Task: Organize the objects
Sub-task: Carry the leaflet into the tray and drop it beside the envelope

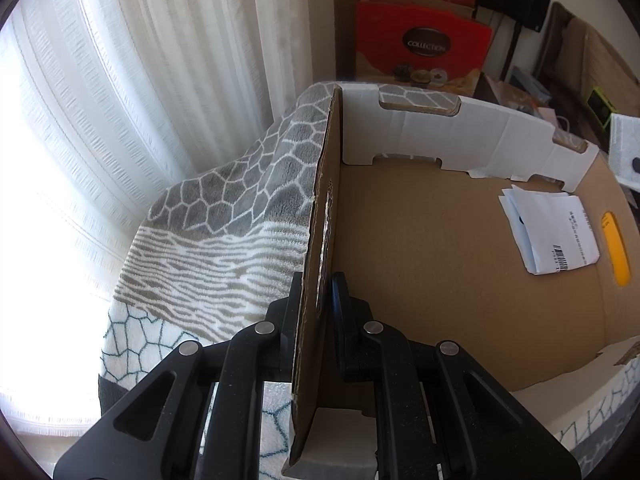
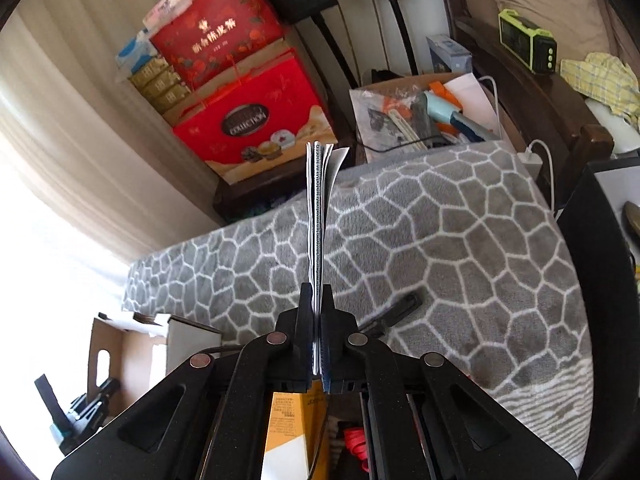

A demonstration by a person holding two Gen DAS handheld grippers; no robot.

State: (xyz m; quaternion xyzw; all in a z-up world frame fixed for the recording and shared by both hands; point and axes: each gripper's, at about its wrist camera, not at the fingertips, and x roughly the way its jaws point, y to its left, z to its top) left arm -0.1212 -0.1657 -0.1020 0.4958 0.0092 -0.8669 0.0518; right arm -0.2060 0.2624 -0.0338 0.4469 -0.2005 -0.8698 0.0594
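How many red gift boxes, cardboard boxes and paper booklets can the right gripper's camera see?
Red gift boxes: 2, one on top, one lower
Open cardboard boxes: 1
Folded paper booklets: 1, pinched in the right gripper
Total: 4

A lived-in bedroom at home: a bed under a grey fleece blanket (image 2: 440, 232) with a white cell pattern, sheer white curtains (image 1: 132, 80) over a bright window, red gift boxes (image 2: 256, 120) stacked in the corner, a dark wooden headboard (image 2: 532, 92), and a yellow checked cloth (image 2: 600, 76) beside it.
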